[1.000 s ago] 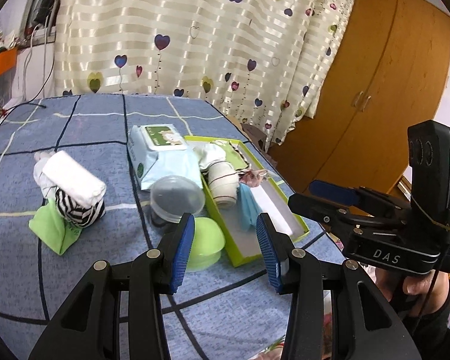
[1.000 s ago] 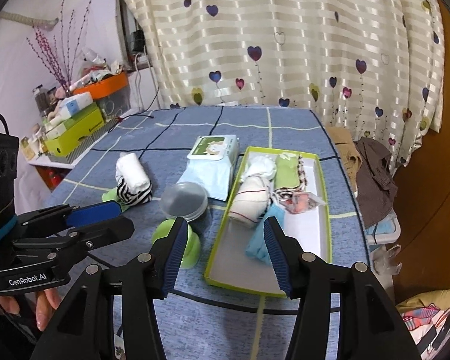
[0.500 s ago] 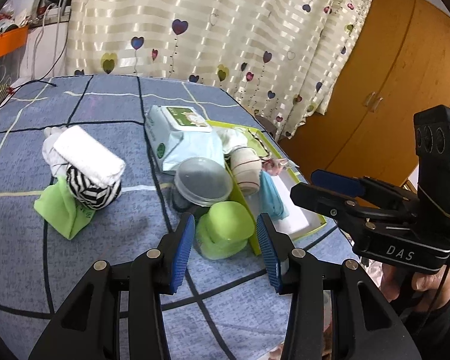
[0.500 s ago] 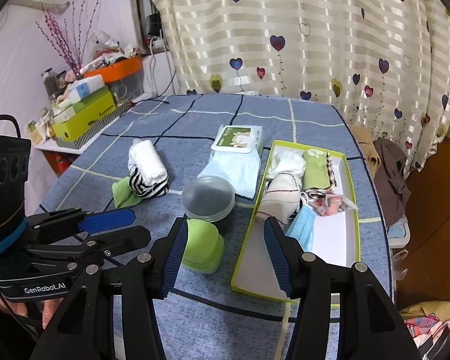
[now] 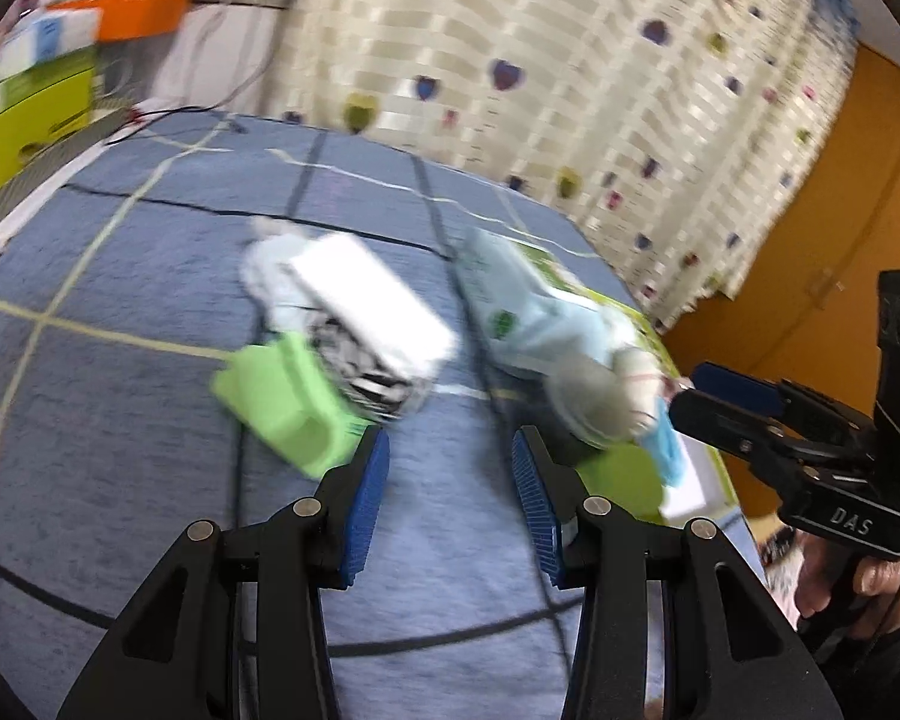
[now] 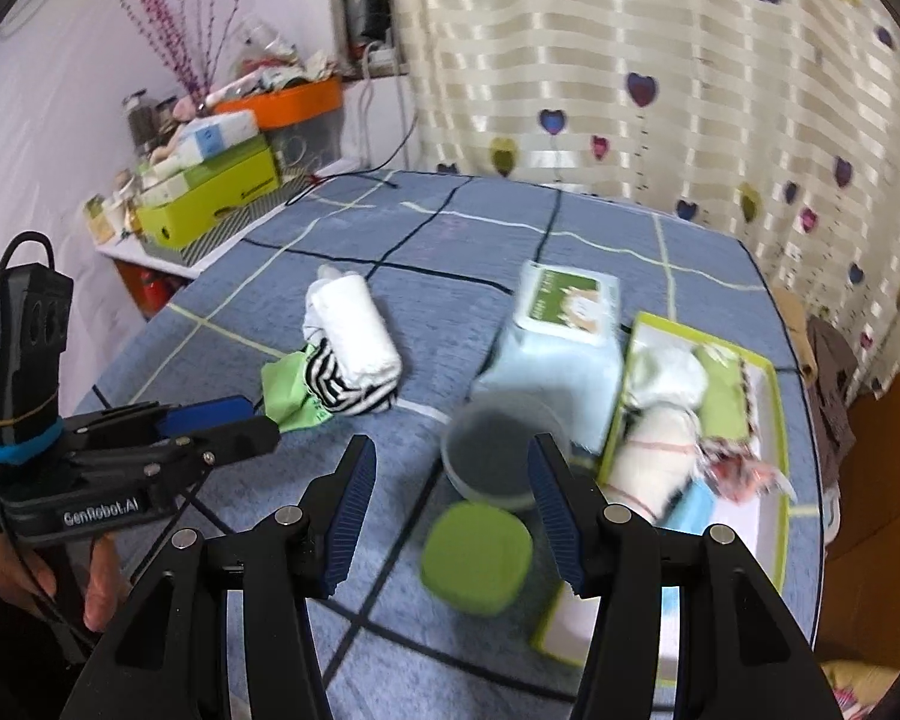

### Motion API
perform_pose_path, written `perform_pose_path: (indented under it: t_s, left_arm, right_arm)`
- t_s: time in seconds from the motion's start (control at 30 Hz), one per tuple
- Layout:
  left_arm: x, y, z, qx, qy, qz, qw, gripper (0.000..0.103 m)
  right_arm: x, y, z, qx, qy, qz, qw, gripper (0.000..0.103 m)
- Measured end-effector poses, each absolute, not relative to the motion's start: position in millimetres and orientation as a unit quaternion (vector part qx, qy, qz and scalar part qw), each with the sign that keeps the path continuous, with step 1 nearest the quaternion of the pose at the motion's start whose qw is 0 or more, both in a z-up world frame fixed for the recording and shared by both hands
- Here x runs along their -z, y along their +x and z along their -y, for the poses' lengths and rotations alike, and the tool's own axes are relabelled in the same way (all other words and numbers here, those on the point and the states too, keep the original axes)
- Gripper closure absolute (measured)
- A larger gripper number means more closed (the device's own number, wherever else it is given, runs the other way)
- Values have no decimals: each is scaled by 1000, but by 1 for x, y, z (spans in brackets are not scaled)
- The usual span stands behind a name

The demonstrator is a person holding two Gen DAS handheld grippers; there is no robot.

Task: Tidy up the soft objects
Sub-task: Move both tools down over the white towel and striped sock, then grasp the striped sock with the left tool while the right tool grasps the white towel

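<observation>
I am on the approach, nothing picked up: my left gripper and right gripper both stand apart and empty. The soft pile, a white rolled towel on a black-and-white striped sock and a lime-green cloth, lies centre-left. Next I must close on one and carry it to the lime-rimmed white tray at right. Legible: "GenRobot.AI", "DAS"

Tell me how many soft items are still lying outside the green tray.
3, piled together left of the wipes pack: a white rolled towel on top, a striped roll under it, a green cloth at the left. More may be hidden underneath.
</observation>
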State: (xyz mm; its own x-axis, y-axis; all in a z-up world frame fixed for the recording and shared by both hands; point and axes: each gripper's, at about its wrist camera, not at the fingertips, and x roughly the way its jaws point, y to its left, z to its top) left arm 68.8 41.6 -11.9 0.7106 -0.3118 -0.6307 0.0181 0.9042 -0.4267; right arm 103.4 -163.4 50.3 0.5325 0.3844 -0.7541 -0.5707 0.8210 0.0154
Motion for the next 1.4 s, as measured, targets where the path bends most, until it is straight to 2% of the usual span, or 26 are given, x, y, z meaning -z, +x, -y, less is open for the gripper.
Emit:
perform_pose_path:
  t_s: [0.3, 0.87, 0.9, 0.93, 0.97, 1.07, 1.4]
  left_arm:
    - [22, 78, -89, 40, -230, -364, 902, 59]
    - [40, 83, -120, 22, -261, -370, 891, 59]
    - [40, 83, -121, 23, -262, -371, 891, 59]
    - [41, 84, -121, 24, -263, -371, 890, 59]
    - [41, 85, -121, 24, -263, -372, 890, 59]
    - [42, 86, -121, 26, -265, -374, 888, 59]
    - [43, 94, -108, 35, -256, -389, 884, 59]
  right_arm:
    - [-29, 144, 98, -320, -167, -422, 832, 51]
    - [29, 200, 17, -323, -254, -470, 781, 51]
    - [30, 201, 16, -321, -255, -470, 782, 51]
    - [30, 202, 16, -321, -255, -467, 783, 59]
    - [28, 201, 16, -323, -256, -464, 784, 73]
    - [21, 200, 17, -324, -253, -452, 792, 76]
    - [-11, 185, 51, -321, -215, -421, 821, 77]
